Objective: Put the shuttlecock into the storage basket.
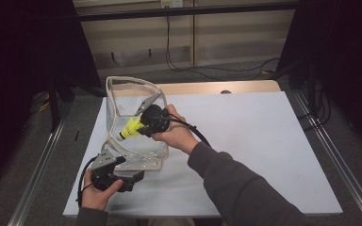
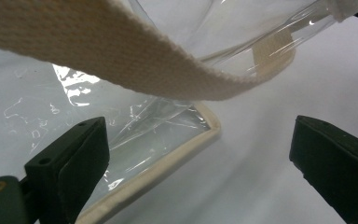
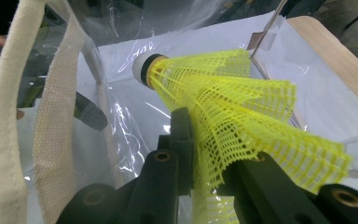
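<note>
While the right tool [image 3: 205, 154] pinches the yellow shuttlecock [image 3: 233, 107] by its mesh skirt, jaws pressed together on the plastic lattice, the cork end points ahead and down into the clear bag [image 1: 132, 117]. Seen from the high view, the right tool [image 1: 143, 123] sits at the bag's open mouth with the shuttlecock [image 1: 131, 126] already inside the transparent walls, held above the bag's floor rather than resting on it. The cream webbing handle [image 3: 51, 121] hangs just beside the jaws in the right gripper view.

Lower down, the left tool [image 1: 136, 178] lies near the bag's bottom corner, its jaws spread apart; in the left gripper view the cream-piped edge of the bag [image 2: 168, 163] runs between them, untouched by either pad, with the handle strap [image 2: 121, 56] looping above. Beneath it all is the white counter [image 1: 245, 141].

The step in hand looks like placing the shuttlecock into the bag, and it is nearly done. Next, I would judge, the right tool needs to go a little deeper or simply let go so the shuttlecock drops to the bottom, then back out without snagging the strap. The bag is flimsy, so the left tool closing on the piped edge would help keep it steady.
</note>
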A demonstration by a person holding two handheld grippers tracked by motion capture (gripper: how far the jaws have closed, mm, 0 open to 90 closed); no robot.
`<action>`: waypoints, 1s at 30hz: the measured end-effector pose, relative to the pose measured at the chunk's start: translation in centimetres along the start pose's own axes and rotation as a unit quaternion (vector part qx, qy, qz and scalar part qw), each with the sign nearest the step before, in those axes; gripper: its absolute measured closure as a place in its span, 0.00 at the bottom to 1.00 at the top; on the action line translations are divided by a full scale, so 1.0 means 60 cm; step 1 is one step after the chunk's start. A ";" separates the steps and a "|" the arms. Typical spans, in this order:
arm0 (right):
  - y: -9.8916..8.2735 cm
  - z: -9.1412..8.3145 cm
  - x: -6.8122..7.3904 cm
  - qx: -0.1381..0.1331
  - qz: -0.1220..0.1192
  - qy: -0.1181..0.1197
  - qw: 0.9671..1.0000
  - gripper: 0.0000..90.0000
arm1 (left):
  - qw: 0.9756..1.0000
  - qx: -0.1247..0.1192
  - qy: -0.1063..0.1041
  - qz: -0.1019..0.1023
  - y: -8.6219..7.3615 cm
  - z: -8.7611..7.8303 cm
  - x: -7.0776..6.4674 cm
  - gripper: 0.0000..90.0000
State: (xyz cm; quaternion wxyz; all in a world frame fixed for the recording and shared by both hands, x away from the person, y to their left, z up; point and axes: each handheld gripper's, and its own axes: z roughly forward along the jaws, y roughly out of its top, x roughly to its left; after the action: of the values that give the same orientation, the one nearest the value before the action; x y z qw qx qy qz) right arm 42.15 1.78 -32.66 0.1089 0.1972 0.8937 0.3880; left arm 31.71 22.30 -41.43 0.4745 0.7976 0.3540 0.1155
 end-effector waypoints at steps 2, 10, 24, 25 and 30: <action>0.000 0.001 0.000 0.000 -0.001 0.001 1.000 0.92 | 1.000 0.001 0.000 0.000 0.000 0.000 0.000 0.05; -0.001 0.004 0.002 0.002 -0.002 0.004 1.000 0.92 | 1.000 0.000 0.000 0.000 0.000 0.000 0.000 0.05; 0.003 0.011 0.009 0.006 -0.003 0.009 1.000 0.92 | 1.000 -0.001 0.001 -0.001 0.000 -0.001 0.000 0.05; 0.004 0.012 0.010 0.004 -0.003 0.009 1.000 0.92 | 1.000 -0.002 0.001 -0.001 0.000 -0.001 0.000 0.05; 0.005 0.018 0.013 0.007 -0.003 0.011 1.000 0.92 | 1.000 0.000 0.000 -0.001 0.000 -0.002 0.000 0.05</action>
State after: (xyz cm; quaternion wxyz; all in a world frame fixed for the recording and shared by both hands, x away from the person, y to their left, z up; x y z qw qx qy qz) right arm 41.89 2.98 -33.20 0.0985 0.1911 0.8983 0.3832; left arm 31.67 22.37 -41.35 0.4748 0.7969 0.3552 0.1152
